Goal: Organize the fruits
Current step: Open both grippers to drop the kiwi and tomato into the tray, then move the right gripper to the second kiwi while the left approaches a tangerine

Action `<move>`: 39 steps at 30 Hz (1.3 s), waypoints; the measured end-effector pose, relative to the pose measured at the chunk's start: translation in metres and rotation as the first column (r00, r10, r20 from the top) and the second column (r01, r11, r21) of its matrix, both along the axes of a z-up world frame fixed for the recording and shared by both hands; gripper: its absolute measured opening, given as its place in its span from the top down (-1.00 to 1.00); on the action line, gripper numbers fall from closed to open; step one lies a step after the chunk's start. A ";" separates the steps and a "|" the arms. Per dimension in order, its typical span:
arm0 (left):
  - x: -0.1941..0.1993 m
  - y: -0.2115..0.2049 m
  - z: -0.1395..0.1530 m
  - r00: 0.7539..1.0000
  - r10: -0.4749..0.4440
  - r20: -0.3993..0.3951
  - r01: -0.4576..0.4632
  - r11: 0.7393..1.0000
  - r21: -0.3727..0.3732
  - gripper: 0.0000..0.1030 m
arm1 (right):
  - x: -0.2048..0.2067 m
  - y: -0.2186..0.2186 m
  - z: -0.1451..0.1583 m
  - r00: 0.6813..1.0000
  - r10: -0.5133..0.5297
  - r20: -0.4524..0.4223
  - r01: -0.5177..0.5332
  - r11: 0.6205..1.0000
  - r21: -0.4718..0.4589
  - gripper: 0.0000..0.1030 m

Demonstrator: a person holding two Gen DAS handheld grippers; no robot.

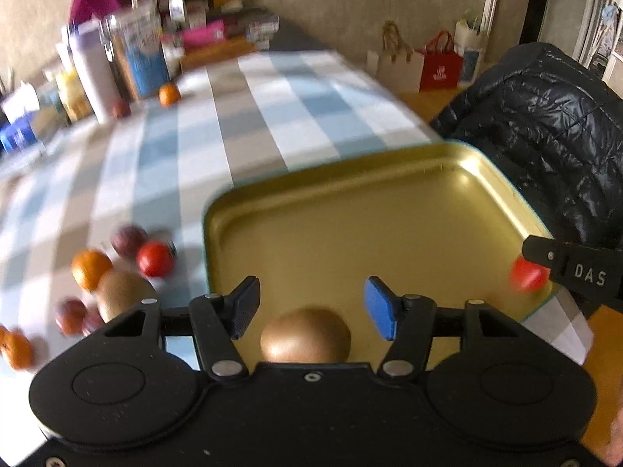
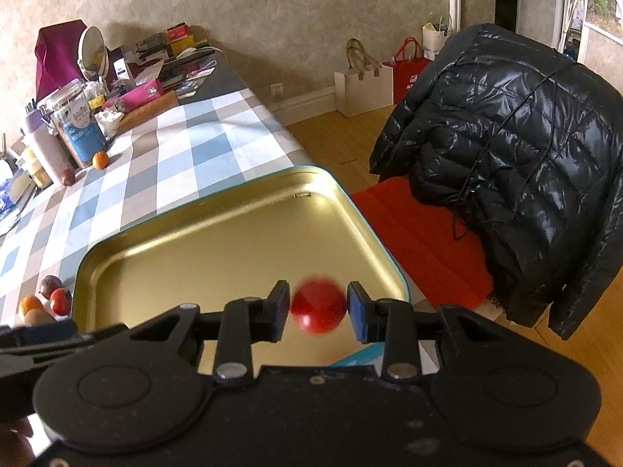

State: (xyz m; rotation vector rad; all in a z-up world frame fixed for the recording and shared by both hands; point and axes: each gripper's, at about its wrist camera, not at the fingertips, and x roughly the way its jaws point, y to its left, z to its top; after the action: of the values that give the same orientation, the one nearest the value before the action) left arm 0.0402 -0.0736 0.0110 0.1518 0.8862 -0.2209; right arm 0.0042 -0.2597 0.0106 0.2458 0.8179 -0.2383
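Two fruits over the gold tray [image 2: 218, 233], neither settled.

Right gripper [image 2: 318, 305] clamped on red tomato [image 2: 318, 307] near tray's corner rim (could roll off tabletop [image 2: 218, 144]); left gripper [image 1: 311, 303] wide, kiwi [image 1: 305, 334] loose beneath, could roll.

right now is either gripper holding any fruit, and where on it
The right gripper clamps a red tomato by its two opposite sides. The left gripper is open, holding nothing; a kiwi lies below it in the gold tray.
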 end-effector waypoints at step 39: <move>-0.010 0.114 -0.004 0.962 0.272 -0.021 -0.272 0.961 -0.051 -0.28 | -0.010 0.061 0.019 0.991 0.118 0.063 -0.114 0.992 -0.059 0.31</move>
State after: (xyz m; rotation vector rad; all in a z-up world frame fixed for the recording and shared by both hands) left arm 0.0305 0.0399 0.0065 -0.0226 0.9040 0.0114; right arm -0.0061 -0.1989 0.0294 0.1530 0.7565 -0.1424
